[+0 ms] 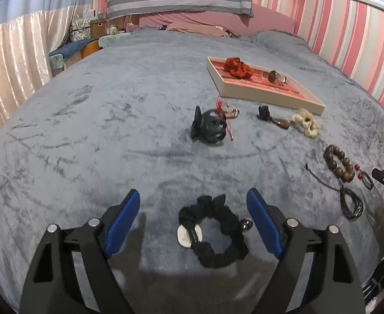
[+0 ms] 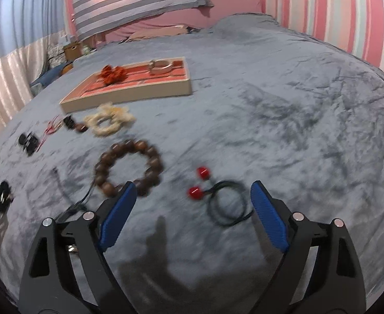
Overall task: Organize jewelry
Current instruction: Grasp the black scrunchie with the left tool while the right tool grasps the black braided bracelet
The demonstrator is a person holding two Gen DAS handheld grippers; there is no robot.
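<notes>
A black scrunchie (image 1: 214,231) with a white disc and a metal bead lies on the grey bedspread between the fingers of my left gripper (image 1: 193,193), which stands open and clear of it. My right gripper (image 2: 193,185) is open over a thin black hair tie (image 2: 228,206) with two red beads; its pads are apart from the tie. A wooden bead bracelet (image 2: 129,167) lies just left of the right gripper's left finger. Further back, the beige tray (image 2: 129,96) with red lining holds a red scrunchie (image 2: 113,74) and a pale bangle (image 2: 162,66).
In front of the tray lie a cream scrunchie (image 1: 306,121), a brown pendant on a dark cord (image 1: 273,119), a red string bracelet (image 1: 227,111) and a black hair claw (image 1: 209,128). A black cord (image 1: 351,204) lies near the bracelet. Pillows and striped walls bound the bed.
</notes>
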